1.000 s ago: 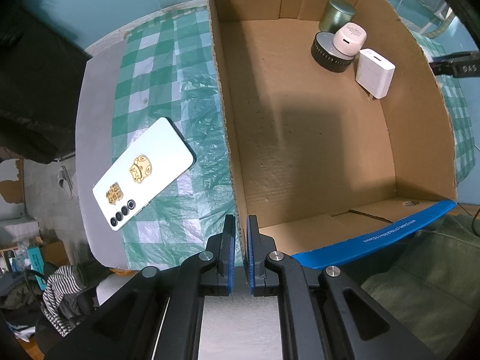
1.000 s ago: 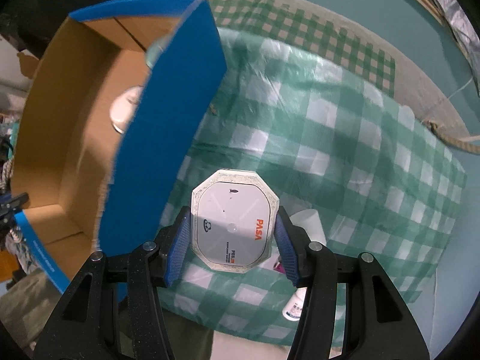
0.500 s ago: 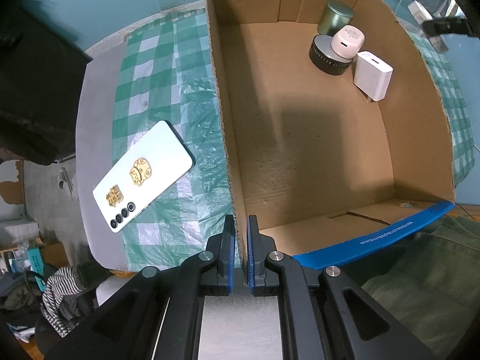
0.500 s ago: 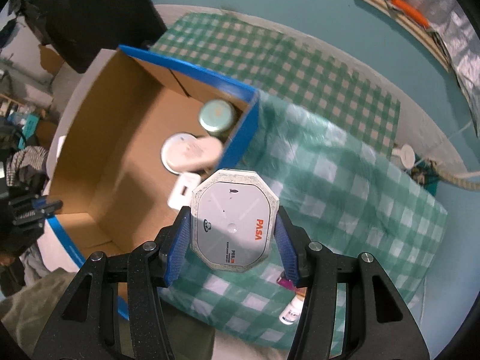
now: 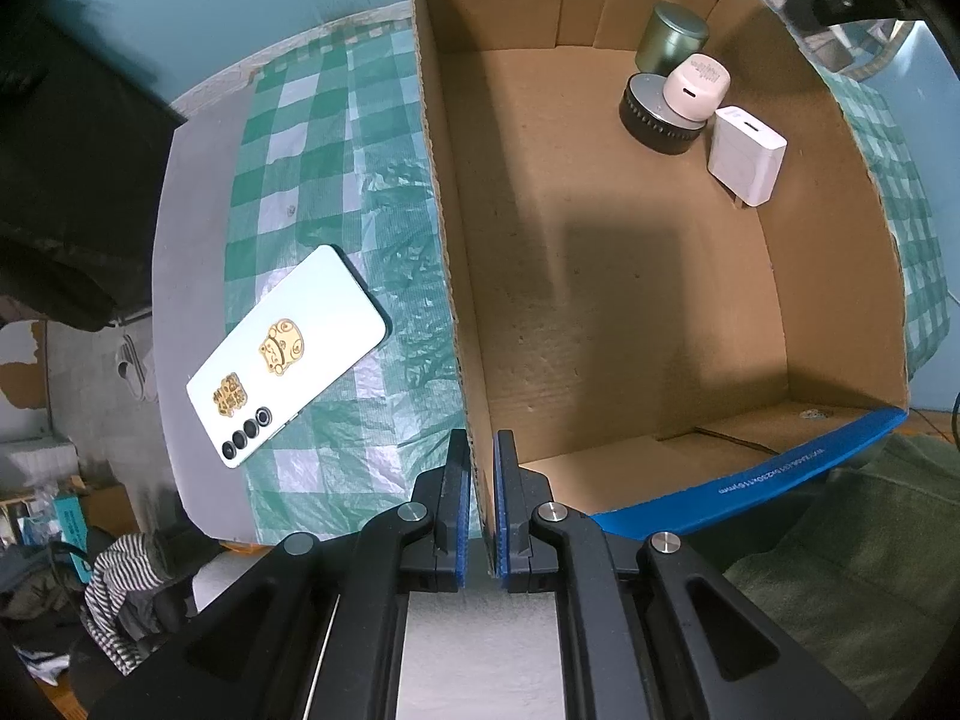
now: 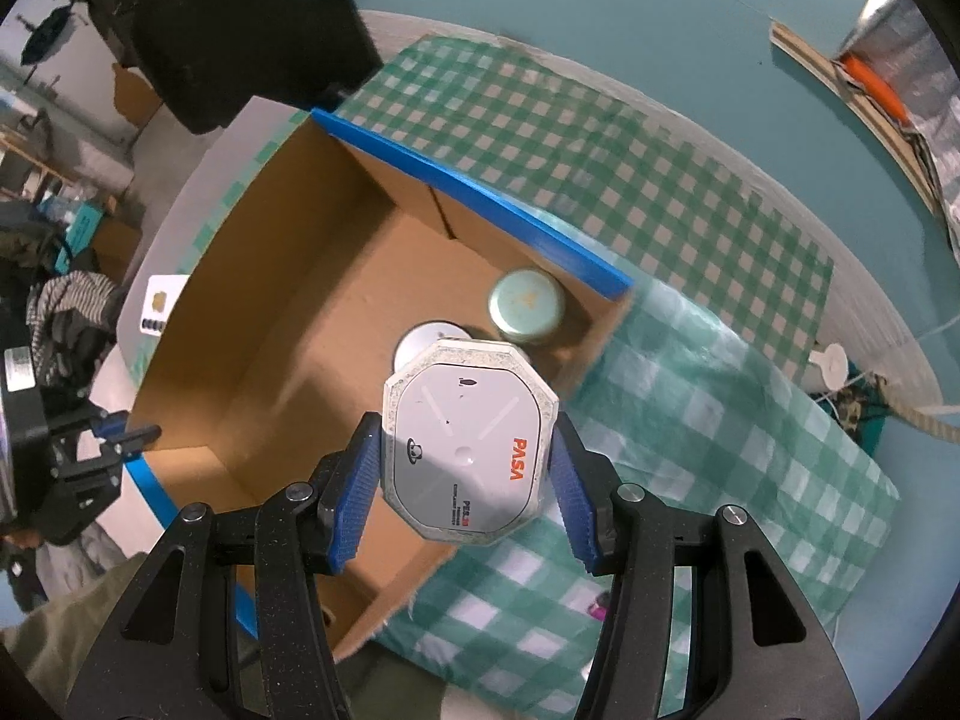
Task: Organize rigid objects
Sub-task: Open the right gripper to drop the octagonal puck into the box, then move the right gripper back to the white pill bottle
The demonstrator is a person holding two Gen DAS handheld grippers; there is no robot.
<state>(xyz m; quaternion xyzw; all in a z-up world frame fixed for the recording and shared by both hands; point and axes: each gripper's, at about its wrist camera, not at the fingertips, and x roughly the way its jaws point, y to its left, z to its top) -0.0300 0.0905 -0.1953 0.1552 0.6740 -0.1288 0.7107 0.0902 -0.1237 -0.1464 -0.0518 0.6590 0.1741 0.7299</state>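
Observation:
My left gripper (image 5: 481, 504) points down and is shut on the left wall of the open cardboard box (image 5: 600, 300), near its front corner. My right gripper (image 6: 465, 462) is shut on a white octagonal device (image 6: 468, 450) with an orange PASA mark, held in the air over the box's (image 6: 288, 360) right side. In the far right corner of the box lie a green tin (image 5: 672, 39), a black round puck (image 5: 654, 120), a pink charger (image 5: 696, 87) and a white charger (image 5: 744, 156). The held device hides part of them in the right wrist view.
A white phone (image 5: 288, 354) with gold stickers lies face down on the green checked cloth (image 5: 312, 192), left of the box. The table's edge runs just beyond the phone. Right of the box the cloth (image 6: 720, 420) carries a small magenta item (image 6: 600, 603).
My right gripper has risen with the octagonal device and moved from beside the box's outer wall to above its inside. The left gripper and the box have stayed put.

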